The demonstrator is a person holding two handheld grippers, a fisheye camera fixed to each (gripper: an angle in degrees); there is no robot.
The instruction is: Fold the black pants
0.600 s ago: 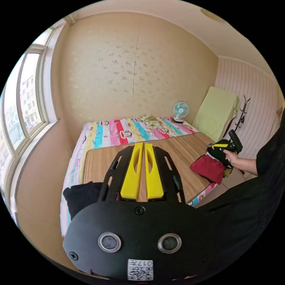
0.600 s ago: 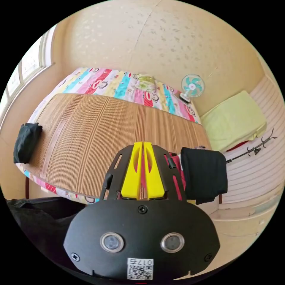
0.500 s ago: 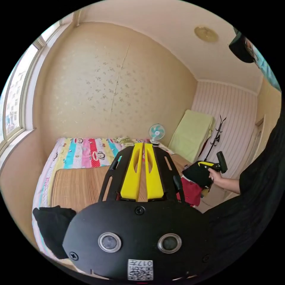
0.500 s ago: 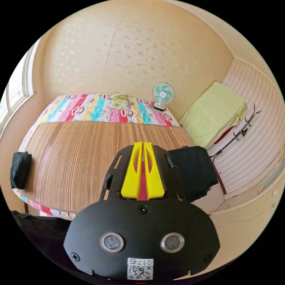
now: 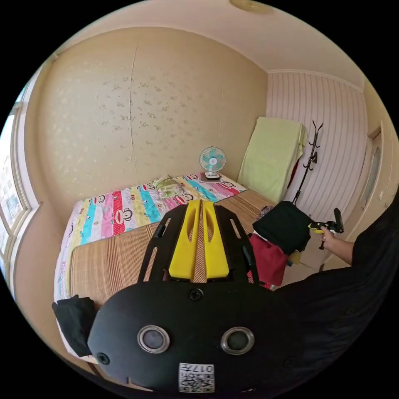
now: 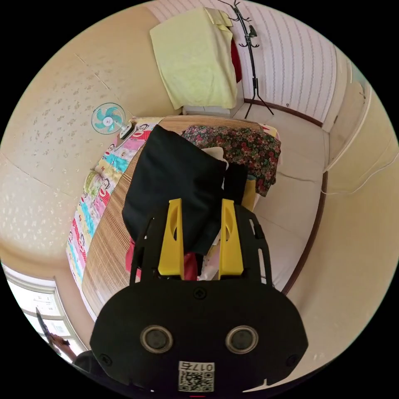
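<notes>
Black pants [image 6: 174, 183] lay folded into a smooth, thick dark slab on top of the clothes pile at the corner of the bed, over a red garment [image 5: 269, 261] and beside a floral cloth [image 6: 241, 149]. A ribbed bamboo mat [image 5: 112, 257] covered the bed, with a striped cartoon sheet [image 5: 124, 208] beyond it, against a speckled cream wall. I counted one small fan [image 5: 212, 160], one coat stand [image 6: 249, 50], one pale green cover [image 6: 195, 58], and one other black folded bundle [image 5: 75, 324] at the mat's near corner. My left gripper [image 5: 201, 208] had its yellow jaws pressed together on nothing. My right gripper [image 6: 201, 208] was spread, hovering just above the pants' near edge; whether it touched them I could not tell.
</notes>
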